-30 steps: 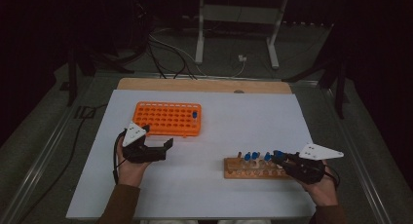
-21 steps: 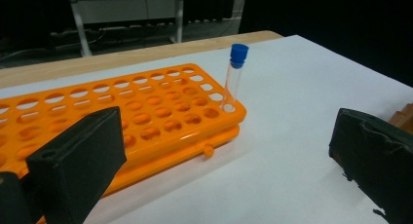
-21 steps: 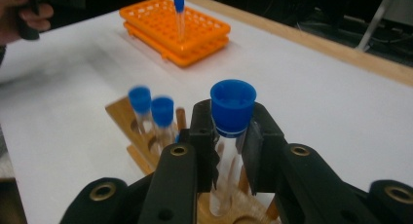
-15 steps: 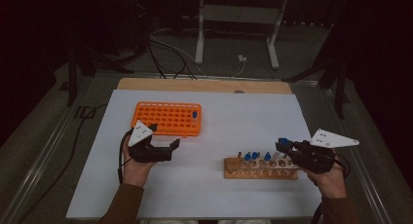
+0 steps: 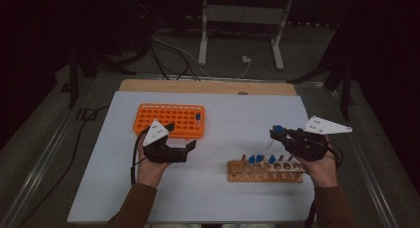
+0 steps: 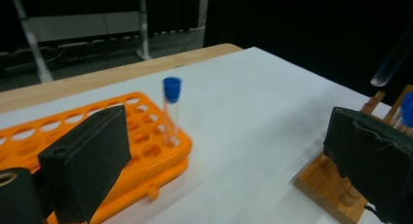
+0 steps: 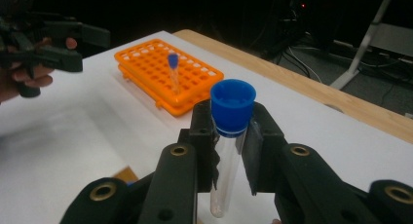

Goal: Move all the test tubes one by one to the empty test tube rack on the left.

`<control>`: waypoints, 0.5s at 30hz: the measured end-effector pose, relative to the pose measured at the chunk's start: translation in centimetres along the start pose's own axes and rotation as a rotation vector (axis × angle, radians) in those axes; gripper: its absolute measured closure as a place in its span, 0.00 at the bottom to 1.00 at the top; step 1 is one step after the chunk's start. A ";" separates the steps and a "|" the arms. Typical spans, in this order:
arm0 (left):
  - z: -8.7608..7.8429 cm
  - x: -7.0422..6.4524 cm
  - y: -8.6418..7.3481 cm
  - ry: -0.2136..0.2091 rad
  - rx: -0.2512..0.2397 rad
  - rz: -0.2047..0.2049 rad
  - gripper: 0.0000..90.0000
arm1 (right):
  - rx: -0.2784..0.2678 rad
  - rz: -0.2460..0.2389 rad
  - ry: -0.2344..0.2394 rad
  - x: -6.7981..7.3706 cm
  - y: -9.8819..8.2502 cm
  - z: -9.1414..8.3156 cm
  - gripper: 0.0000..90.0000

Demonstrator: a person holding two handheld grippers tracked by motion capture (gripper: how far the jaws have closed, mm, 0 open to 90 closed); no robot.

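right hand-held gripper (image 7: 229,136): clamped on blue-capped test tube (image 7: 229,151), lifted above wooden rack (image 5: 265,171)
left hand-held gripper (image 5: 179,149): jaws wide apart, nothing held, beside orange rack (image 5: 168,121)
surface (image 5: 223,198): white

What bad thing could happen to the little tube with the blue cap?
The right gripper pinches the tube just under its blue cap, so the smooth glass might slip and drop. Its hanging bottom could also bump the tube already standing in the orange rack, or miss a hole.
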State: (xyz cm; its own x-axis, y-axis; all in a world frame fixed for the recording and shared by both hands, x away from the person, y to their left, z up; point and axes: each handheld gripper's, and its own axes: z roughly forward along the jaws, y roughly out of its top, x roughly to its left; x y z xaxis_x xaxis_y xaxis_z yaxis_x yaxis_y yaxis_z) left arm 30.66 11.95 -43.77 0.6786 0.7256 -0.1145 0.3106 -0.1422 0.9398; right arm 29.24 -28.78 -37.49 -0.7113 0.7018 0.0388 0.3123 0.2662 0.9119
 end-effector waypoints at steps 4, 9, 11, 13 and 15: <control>0.9 -0.8 0.6 -0.022 0.004 0.006 0.06 | -0.002 0.002 0.006 0.5 0.7 1.2 0.85; 2.1 -1.6 1.0 -0.061 0.015 0.019 0.07 | 0.012 -0.010 0.021 1.2 1.7 2.8 0.85; 2.6 -1.9 1.2 -0.082 0.021 0.024 0.08 | 0.022 -0.014 0.024 1.5 1.9 3.4 0.85; 3.1 -2.2 1.3 -0.095 0.025 0.024 0.09 | 0.027 -0.016 0.026 1.7 2.2 3.9 0.85; 3.5 -2.5 1.5 -0.098 0.027 0.033 0.09 | 0.028 -0.018 0.036 2.1 2.4 4.5 0.85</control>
State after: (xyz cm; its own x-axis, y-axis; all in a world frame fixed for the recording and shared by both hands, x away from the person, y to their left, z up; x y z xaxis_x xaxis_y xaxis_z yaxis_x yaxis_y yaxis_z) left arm 31.76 7.53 -43.22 0.7499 0.6513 -0.1160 0.3043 -0.1840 0.9346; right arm 31.33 -23.71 -37.01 -0.7392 0.6725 0.0375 0.3166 0.2977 0.9006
